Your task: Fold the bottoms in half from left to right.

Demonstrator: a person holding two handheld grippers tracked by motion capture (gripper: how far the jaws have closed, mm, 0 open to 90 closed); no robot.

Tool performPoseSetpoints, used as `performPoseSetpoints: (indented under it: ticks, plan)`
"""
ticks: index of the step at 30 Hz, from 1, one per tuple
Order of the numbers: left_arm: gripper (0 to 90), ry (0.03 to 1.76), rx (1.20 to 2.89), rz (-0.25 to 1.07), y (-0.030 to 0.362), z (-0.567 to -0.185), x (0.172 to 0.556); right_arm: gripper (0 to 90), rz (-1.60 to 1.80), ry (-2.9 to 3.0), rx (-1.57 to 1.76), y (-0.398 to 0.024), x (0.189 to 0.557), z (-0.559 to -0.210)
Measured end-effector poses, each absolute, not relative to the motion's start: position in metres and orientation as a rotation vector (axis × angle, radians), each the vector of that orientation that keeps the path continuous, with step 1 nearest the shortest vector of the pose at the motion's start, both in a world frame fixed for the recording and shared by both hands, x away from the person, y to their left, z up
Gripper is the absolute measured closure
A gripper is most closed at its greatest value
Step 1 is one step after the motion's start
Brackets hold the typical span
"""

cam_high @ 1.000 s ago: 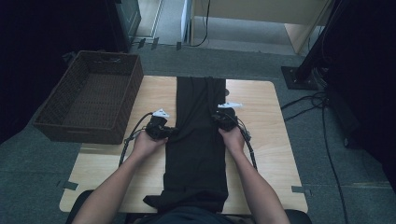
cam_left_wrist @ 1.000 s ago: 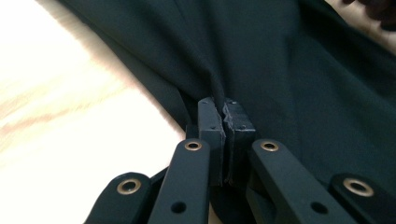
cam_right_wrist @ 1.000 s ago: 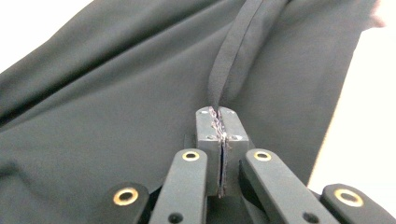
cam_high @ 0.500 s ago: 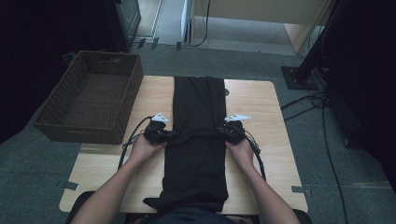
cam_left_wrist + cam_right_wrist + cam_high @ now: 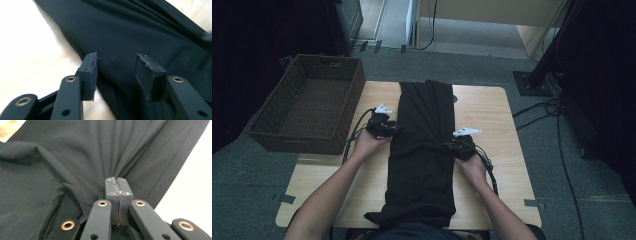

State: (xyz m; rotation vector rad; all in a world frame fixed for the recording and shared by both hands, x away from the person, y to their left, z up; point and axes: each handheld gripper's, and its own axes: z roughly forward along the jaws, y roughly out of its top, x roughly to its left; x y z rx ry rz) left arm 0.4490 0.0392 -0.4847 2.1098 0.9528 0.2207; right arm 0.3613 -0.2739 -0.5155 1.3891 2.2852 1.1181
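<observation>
Grey carpet floor (image 5: 257, 175), wicker basket (image 5: 307, 107)

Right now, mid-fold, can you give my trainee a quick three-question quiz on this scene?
1. True or false: the right tool is shut on the black cloth.
2. How do the left tool's jaws stand? A) pressed on the cloth B) apart, with the cloth lying beneath them C) clamped on the basket
3. Fill in: the wicker basket sits off the table's ____ edge, as the high view shows it.

Key
1. True: the pads meet, with gathered folds running into them.
2. B: its jaws have just been opening, and nothing is pinched between the pads.
3. Left.
</observation>
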Motion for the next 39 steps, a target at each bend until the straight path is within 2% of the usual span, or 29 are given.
performPoseSetpoints:
  ticks: [6,9,13,19,22,30,34,39]
  plan:
    - [50.9,0.948,2.154,0.24,0.026,-0.487,0.474,89.7,1.131,2.295,1.382,-0.272,0.357,-0.516]
    - [47.5,0.976,2.162,0.249,0.024,-0.492,0.483,89.6,1.131,2.296,1.377,-0.272,0.355,-0.516]
    - [49.2,0.964,2.156,0.257,0.019,-0.501,0.486,89.5,1.144,2.29,1.39,-0.272,0.354,-0.516]
    - [69.8,0.959,2.178,0.241,0.01,-0.507,0.485,89.5,1.154,2.283,1.388,-0.271,0.35,-0.518]
    - [88.1,0.955,2.173,0.216,0.009,-0.506,0.482,89.5,1.156,2.276,1.381,-0.271,0.349,-0.518]
    - [90.0,0.921,2.14,0.12,0.02,-0.502,0.46,89.2,1.149,2.3,1.388,-0.274,0.339,-0.517]
    - [90.0,0.877,2.189,0.114,0.025,-0.502,0.441,89.0,1.116,2.34,1.377,-0.274,0.331,-0.514]
    - [90.0,0.861,2.167,0.074,0.037,-0.504,0.418,88.2,1.124,2.379,1.381,-0.275,0.318,-0.513]
